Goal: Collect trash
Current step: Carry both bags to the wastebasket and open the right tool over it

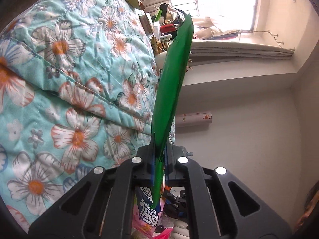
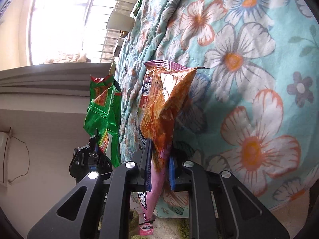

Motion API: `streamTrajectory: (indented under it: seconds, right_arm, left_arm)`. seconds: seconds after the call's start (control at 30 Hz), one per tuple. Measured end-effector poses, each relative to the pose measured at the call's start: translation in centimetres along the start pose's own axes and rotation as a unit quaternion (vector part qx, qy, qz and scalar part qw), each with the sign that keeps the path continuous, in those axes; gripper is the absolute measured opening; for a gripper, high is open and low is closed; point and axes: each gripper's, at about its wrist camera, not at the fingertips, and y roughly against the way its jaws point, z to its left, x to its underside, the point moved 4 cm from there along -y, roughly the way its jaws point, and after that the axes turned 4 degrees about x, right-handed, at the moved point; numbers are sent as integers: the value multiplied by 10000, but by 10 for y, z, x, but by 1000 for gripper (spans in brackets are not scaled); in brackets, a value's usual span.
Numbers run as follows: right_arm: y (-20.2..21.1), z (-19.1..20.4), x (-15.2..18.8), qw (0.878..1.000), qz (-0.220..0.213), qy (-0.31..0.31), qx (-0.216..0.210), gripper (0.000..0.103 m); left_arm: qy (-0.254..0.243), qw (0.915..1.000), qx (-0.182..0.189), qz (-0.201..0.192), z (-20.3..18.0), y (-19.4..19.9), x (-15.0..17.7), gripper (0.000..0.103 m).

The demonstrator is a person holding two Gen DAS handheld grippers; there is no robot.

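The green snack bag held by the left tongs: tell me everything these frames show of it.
The green snack bag is a crinkled, glossy foil-like wrapper. The left wrist view shows it edge-on as a flat green blade, pinched at its lower end between the shut left tongs. The right wrist view shows its printed face: green with red and orange panels, the top torn open. It hangs in the air beside the floral quilt; whether it touches the quilt cannot be told.
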Motion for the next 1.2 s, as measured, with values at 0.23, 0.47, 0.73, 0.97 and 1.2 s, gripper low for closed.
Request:
streamTrajectory:
  seconds: [0.23,0.47,0.73,0.97,1.2]
  right_arm:
    - [47,-22,-15,9985,-481,-109,-242,8]
    - [100,-47,-27,9931,-1028,-242,-503,5]
    - [183,-74,-33,9774,-1974,-478,-583,4]
    - [263,-115,-33,9533,-2879,-784,-474,4]
    - [317,-148,-60,9237,-3671,-1082,190,4]
  left_arm:
    - [-345,9987,310,191,-49,-20,-3,5]
    - [-692,9940,520,666,-85,-62,14,5]
    - [-1085,9809,720,1445,-118,-133,59,5]
    - [-1331,9635,818,2173,-143,-204,107,5]
    - [-1805,9448,787,2619,-174,-257,148,5]
